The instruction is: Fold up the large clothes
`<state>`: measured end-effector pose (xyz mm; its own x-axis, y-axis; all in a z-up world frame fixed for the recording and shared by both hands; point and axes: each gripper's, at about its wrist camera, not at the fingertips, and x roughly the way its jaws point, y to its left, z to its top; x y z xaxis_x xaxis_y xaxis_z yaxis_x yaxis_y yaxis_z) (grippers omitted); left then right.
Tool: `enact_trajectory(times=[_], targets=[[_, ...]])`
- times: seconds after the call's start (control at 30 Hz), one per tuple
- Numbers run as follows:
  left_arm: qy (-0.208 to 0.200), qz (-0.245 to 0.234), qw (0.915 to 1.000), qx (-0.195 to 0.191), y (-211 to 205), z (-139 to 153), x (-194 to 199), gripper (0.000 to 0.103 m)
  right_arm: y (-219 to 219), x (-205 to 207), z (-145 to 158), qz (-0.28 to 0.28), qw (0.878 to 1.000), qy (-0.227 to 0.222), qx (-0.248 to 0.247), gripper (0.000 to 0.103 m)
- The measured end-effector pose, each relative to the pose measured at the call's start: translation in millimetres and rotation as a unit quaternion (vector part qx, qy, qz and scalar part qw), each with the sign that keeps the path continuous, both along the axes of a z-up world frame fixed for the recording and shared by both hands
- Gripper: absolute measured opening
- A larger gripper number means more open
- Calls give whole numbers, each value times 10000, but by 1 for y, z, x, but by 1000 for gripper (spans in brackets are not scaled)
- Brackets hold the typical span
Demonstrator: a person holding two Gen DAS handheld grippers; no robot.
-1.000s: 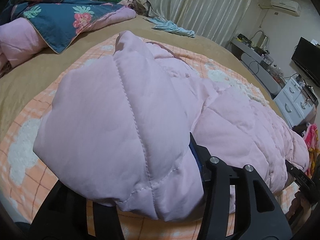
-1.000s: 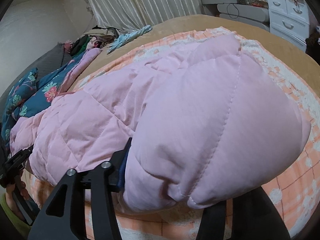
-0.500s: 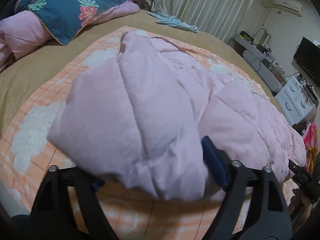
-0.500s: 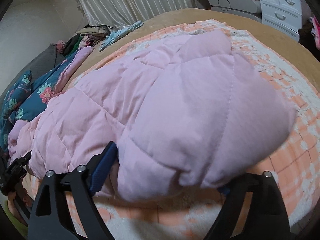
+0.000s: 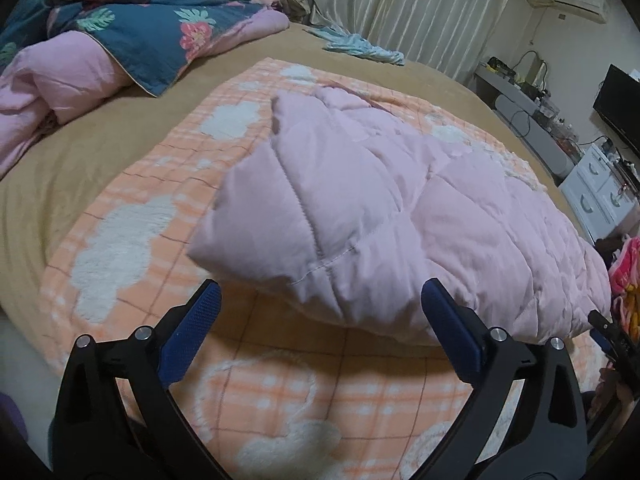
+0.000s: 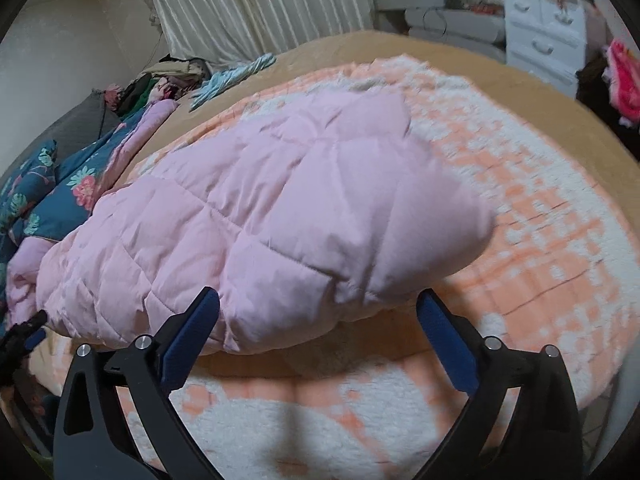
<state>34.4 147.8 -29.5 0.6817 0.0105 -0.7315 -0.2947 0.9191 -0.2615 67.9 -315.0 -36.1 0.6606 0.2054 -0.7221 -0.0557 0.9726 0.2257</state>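
Pink quilted jacket (image 5: 380, 208) lies folded on my orange checked blanket (image 5: 132, 220), at twelve o'clock just beyond both tongs; left gripper (image 5: 320, 322) and right gripper (image 6: 318, 320) gape wide, holding nothing.

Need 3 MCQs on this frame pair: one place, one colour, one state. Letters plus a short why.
1. Where does the pink quilted coat lie?
A. on the orange-and-white checked blanket
B. on the white drawer unit
C. on the floor

2. What colour are the pads of the left tool?
A. red
B. blue
C. grey

3. How does the right tool stand?
A. shut on the coat
B. shut on the blanket
C. open, holding nothing

Key:
1 A, the checked blanket shows all round the coat in both views.
2 B, both pads are dark blue.
3 C, its fingers stand wide apart with the coat's edge just ahead of them, ungripped.
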Motion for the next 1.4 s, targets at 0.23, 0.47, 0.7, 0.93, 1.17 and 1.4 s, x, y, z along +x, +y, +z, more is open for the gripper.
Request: enact_trajectory(times=[0.23, 0.47, 0.7, 0.93, 1.17, 1.4], targets=[[-52, 64, 10000, 56, 3, 11, -15, 94, -7, -18, 16, 0, 9991, -245, -356, 99], [-197, 66, 9994, 261, -5, 29, -29, 94, -1, -42, 37, 152, 9967, -586, -543, 99], [-545, -221, 9974, 422, -32, 57, -41, 94, 22, -69, 69, 455, 9902, -1116, -710, 99], [-762, -624, 9940, 465, -68, 70, -46, 94, 46, -91, 90, 807, 9828, -1455, -798, 99], [-877, -853, 9914, 465, -94, 68, -50, 94, 63, -109, 97, 959, 9782, -1658, -803, 99], [-908, -1166, 9874, 565, -116, 58, -54, 94, 76, -121, 85, 1185, 9756, -1639, -850, 99]])
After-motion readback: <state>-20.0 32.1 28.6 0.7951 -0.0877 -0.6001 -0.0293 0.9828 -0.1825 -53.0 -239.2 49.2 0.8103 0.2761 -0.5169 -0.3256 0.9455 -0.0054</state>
